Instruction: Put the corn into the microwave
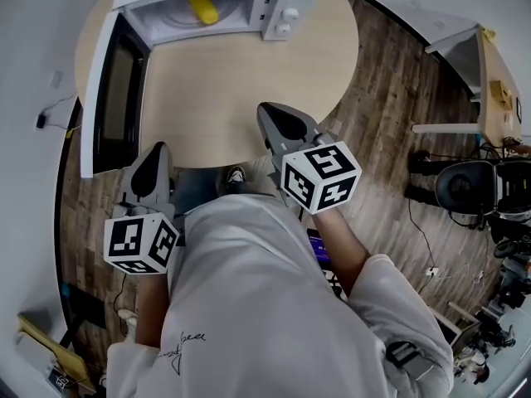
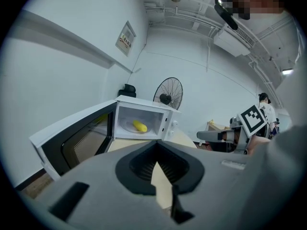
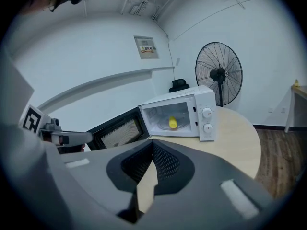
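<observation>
One yellow corn cob point(image 1: 202, 8) lies inside the open white microwave point(image 1: 286, 15).
Placement judged done; left gripper point(image 1: 156, 152) and right gripper point(image 1: 272, 114), both closed and empty, hang well short of it.

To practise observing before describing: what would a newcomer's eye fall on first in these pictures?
The yellow corn lies inside the white microwave at the far edge of the round wooden table, and the microwave's door is swung wide open. In the foreground, the left gripper and right gripper, each bearing a black-and-white marker cube, hover shut and empty by the table's near edge.
</observation>
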`<state>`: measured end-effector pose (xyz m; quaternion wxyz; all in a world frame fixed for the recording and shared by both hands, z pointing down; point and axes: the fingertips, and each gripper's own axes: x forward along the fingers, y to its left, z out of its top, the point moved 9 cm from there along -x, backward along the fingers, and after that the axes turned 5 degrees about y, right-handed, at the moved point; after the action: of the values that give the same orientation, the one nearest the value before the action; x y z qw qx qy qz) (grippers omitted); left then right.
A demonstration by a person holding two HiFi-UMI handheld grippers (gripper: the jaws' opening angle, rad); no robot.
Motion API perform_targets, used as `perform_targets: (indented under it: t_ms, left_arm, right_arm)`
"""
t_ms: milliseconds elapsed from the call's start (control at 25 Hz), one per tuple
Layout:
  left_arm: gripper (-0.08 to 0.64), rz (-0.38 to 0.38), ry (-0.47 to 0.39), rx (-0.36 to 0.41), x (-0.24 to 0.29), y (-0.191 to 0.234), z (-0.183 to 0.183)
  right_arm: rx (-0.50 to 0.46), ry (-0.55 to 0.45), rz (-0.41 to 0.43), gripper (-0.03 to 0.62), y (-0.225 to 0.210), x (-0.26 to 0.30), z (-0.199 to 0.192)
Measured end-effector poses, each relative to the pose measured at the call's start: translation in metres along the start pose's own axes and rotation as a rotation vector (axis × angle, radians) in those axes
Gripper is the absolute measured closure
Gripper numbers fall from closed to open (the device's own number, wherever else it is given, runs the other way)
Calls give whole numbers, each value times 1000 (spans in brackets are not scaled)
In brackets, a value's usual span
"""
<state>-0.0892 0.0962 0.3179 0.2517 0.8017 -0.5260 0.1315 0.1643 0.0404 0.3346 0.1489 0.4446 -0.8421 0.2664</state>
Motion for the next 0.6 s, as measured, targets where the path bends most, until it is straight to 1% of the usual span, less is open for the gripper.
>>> perform_targets:
  t_ms: [120,200,320,440,600]
  left_arm:
    - [572,7,1,14,0,0,1]
    - [572,12,-13,6,-3,-2,1]
    - [572,12,-48,-4,-8,-4,4]
    - [572,2,-40,1,-8,-5,4]
    - [572,7,-28,-11,-8,-6,1]
  right_arm:
    - [-9,-22,1,581,1,-9,3]
    - [-15,-22,-1,581,0,-16,3]
    - [-15,-7,36,581,1,-22,3]
    - [-22,0,66,581,1,-23,5]
    - [-33,15,77,581,0,-22,6]
